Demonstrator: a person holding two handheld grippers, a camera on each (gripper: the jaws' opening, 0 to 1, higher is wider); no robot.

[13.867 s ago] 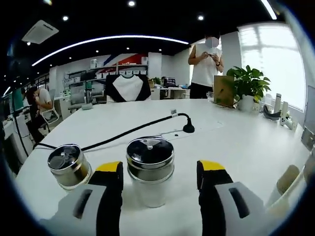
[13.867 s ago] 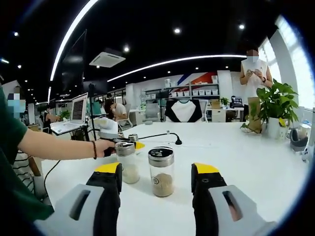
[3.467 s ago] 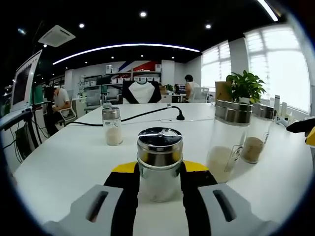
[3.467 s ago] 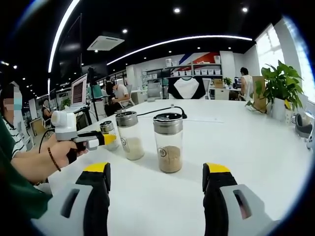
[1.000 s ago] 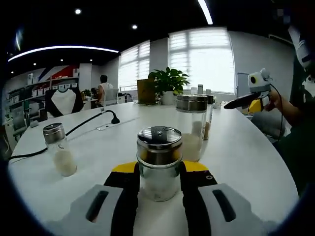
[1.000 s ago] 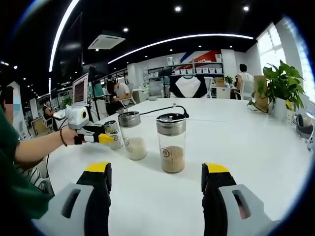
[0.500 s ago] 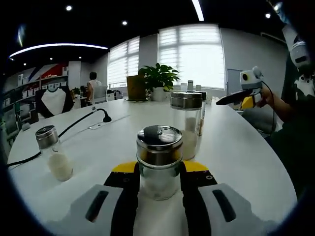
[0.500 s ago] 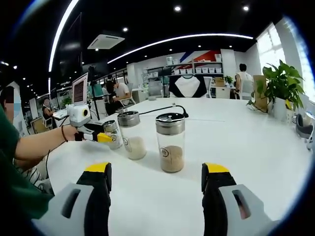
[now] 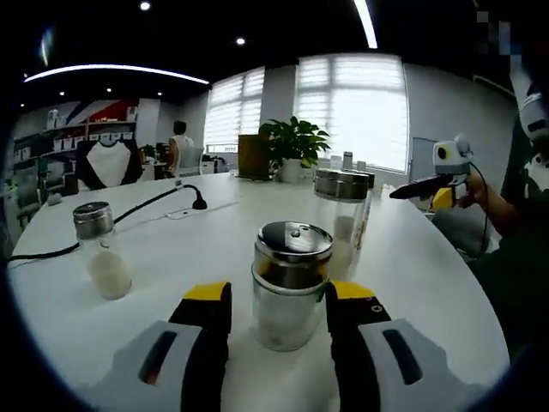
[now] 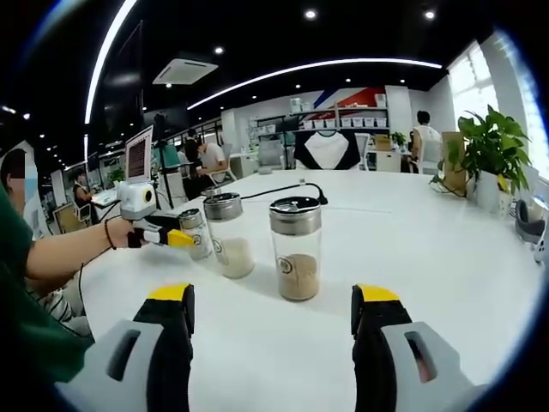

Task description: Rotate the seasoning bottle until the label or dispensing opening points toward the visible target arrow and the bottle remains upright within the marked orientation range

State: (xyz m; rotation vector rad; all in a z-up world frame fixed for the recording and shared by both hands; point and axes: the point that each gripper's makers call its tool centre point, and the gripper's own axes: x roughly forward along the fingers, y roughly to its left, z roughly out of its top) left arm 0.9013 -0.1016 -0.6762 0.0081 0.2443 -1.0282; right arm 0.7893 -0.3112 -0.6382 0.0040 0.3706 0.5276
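Note:
A short glass seasoning bottle (image 9: 290, 287) with a steel lid stands upright on the white table (image 9: 171, 257). My left gripper (image 9: 276, 293) stands open around it; a thin gap shows on the bottle's left side, and the right jaw is at its wall. In the right gripper view that left gripper (image 10: 168, 238), held by a hand, sits at the small bottle (image 10: 196, 233). My right gripper (image 10: 272, 296) is open with nothing between its jaws, short of a tall bottle of brown powder (image 10: 296, 249) and a tall bottle of white powder (image 10: 227, 233).
A small shaker of white powder (image 9: 102, 251) stands at the left. Two tall bottles (image 9: 341, 215) are beyond the held one. A black cable (image 9: 129, 215) crosses the table. A potted plant (image 10: 489, 163) and the person's arm (image 10: 69, 249) flank the table.
My left gripper's jaws have parted slightly from the short bottle, which they were pressed against before. The left view has swung a little. The right gripper has held still.

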